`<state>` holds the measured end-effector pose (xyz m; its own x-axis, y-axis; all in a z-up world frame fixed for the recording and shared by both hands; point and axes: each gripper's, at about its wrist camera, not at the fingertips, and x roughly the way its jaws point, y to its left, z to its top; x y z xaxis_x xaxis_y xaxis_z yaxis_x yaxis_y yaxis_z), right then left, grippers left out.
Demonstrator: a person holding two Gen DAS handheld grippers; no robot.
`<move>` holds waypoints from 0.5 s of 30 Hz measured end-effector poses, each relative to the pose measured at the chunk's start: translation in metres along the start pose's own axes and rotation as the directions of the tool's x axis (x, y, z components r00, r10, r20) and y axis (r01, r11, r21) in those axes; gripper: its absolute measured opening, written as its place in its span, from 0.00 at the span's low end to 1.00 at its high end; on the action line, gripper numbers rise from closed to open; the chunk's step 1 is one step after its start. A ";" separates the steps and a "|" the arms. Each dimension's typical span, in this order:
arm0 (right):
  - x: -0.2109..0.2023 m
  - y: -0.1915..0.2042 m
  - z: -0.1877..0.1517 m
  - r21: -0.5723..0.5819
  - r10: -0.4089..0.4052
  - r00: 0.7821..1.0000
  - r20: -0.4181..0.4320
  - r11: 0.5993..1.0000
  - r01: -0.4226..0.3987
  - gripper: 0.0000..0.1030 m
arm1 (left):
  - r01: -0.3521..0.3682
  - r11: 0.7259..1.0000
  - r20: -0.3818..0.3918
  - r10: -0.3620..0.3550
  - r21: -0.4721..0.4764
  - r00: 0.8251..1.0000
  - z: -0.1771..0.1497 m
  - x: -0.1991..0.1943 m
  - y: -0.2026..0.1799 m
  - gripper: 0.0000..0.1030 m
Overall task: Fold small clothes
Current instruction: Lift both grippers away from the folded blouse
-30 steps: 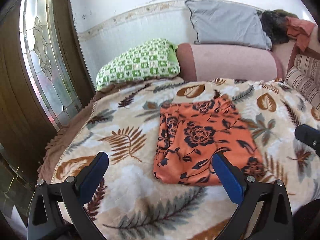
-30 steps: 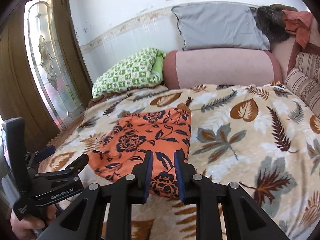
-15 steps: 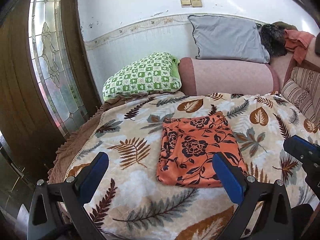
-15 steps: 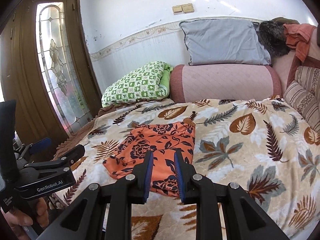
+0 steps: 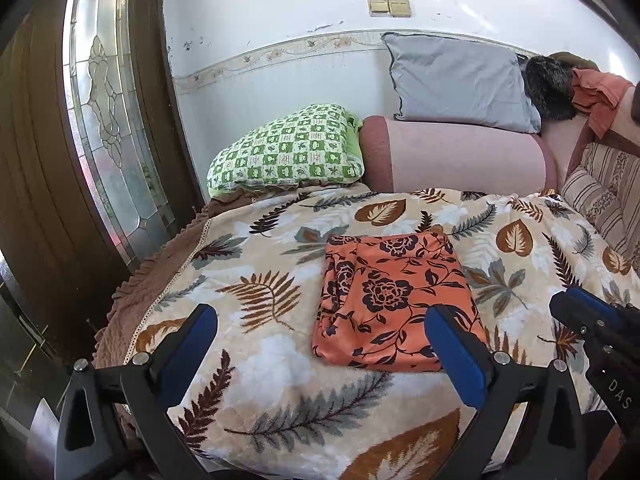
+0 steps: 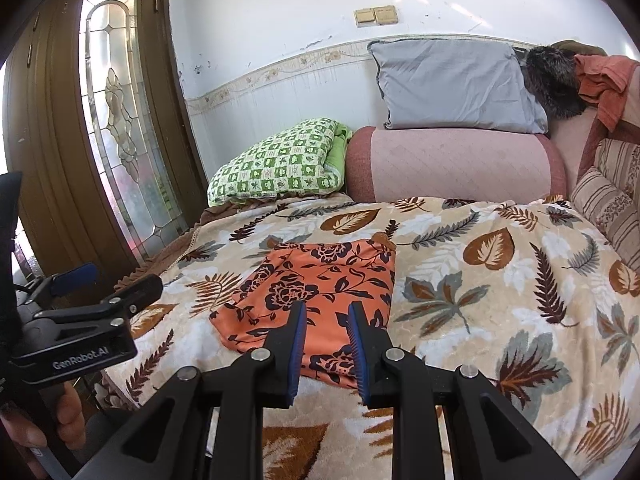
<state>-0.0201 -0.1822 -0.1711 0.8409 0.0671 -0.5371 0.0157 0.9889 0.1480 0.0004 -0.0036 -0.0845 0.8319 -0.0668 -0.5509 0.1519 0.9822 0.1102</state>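
Observation:
An orange cloth with a dark flower print (image 5: 392,300) lies folded into a flat rectangle on the leaf-patterned blanket (image 5: 260,364). My left gripper (image 5: 320,314) hovers short of the cloth's near edge, its blue-padded jaws wide open and empty. In the right wrist view the same cloth (image 6: 320,280) lies just beyond my right gripper (image 6: 327,308), whose jaws stand a narrow gap apart with nothing between them. Each gripper shows in the other's view: the right gripper (image 5: 588,312) at the right edge, the left gripper (image 6: 112,280) at the left with a hand under it.
A green checked pillow (image 5: 288,148), a pink bolster (image 5: 460,156) and a grey pillow (image 5: 456,80) line the wall behind the bed. Striped cushions (image 5: 608,188) sit at the right. A wooden door with leaded glass (image 5: 108,120) stands left of the bed's edge.
Both grippers have drawn back and up from the cloth, which now looks smaller and farther off. The cloth lies as before. Neither jaw opening has changed.

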 end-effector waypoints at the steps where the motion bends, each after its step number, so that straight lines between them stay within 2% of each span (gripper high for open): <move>1: 0.000 0.000 0.000 0.000 0.000 1.000 0.001 1.000 0.000 0.24 | 0.002 1.000 -0.002 -0.002 -0.006 1.000 0.000 -0.001 0.001 1.00; 9: 0.000 0.001 0.000 0.001 0.000 1.000 0.005 1.000 0.000 0.24 | -0.019 0.999 -0.024 0.018 -0.034 1.000 -0.002 0.000 0.009 1.00; 15: 0.001 0.002 -0.002 0.005 -0.001 1.000 -0.005 1.000 0.001 0.24 | -0.002 0.999 -0.045 0.000 -0.036 0.999 -0.008 0.009 0.014 1.00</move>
<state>-0.0203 -0.1801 -0.1733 0.8381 0.0671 -0.5414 0.0190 0.9882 0.1518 0.0057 0.0110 -0.0940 0.8069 -0.0586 -0.5878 0.1312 0.9880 0.0817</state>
